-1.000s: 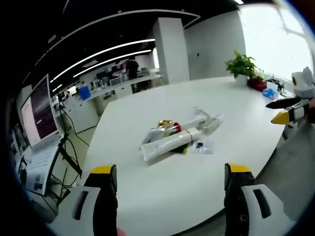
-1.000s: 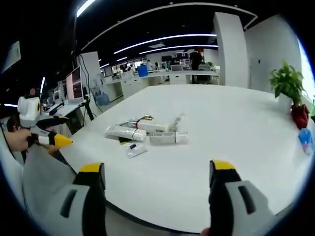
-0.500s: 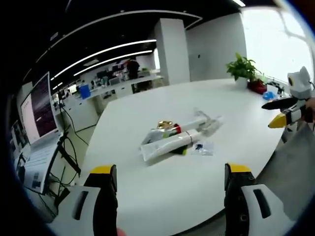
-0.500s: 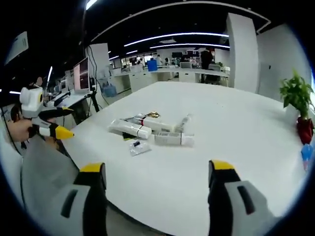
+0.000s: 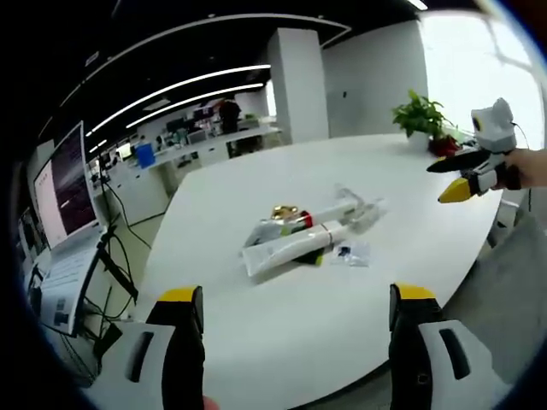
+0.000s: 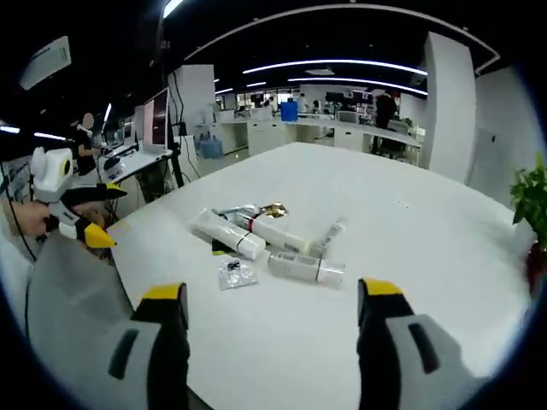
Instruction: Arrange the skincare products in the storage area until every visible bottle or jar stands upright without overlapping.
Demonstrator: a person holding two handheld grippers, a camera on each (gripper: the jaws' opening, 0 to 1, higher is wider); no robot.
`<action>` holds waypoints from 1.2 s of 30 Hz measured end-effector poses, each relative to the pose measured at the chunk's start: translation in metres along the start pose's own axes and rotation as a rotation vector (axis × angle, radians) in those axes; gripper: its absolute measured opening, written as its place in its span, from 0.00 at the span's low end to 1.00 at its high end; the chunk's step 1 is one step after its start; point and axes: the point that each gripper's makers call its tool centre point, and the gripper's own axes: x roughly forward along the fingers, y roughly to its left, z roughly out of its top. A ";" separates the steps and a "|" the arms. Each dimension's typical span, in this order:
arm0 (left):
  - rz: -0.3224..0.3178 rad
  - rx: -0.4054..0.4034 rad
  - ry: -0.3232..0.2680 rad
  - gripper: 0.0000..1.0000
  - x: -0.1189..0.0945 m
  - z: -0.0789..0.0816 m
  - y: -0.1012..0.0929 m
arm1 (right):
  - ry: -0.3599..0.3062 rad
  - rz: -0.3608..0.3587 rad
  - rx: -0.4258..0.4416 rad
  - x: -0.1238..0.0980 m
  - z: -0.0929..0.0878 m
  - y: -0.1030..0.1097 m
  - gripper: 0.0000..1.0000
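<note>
Right gripper moved in over table edge (both grippers open); tubes mid-table.

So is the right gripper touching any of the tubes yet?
Apart. In the right gripper view, bare white table separates the open right gripper from the tubes.

Bright ceiling light strips and window glare; soft focus, strong fisheye bending at edges.
</note>
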 end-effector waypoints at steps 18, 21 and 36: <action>0.021 -0.021 -0.001 0.87 0.001 0.000 0.006 | 0.060 0.109 -0.142 0.068 0.025 -0.014 0.77; 0.020 -0.025 0.001 0.87 0.002 -0.001 0.007 | 0.063 0.124 -0.168 0.079 0.032 -0.016 0.77; 0.011 -0.030 0.016 0.87 0.003 -0.004 0.006 | 0.117 0.191 -0.282 0.128 0.047 -0.022 0.73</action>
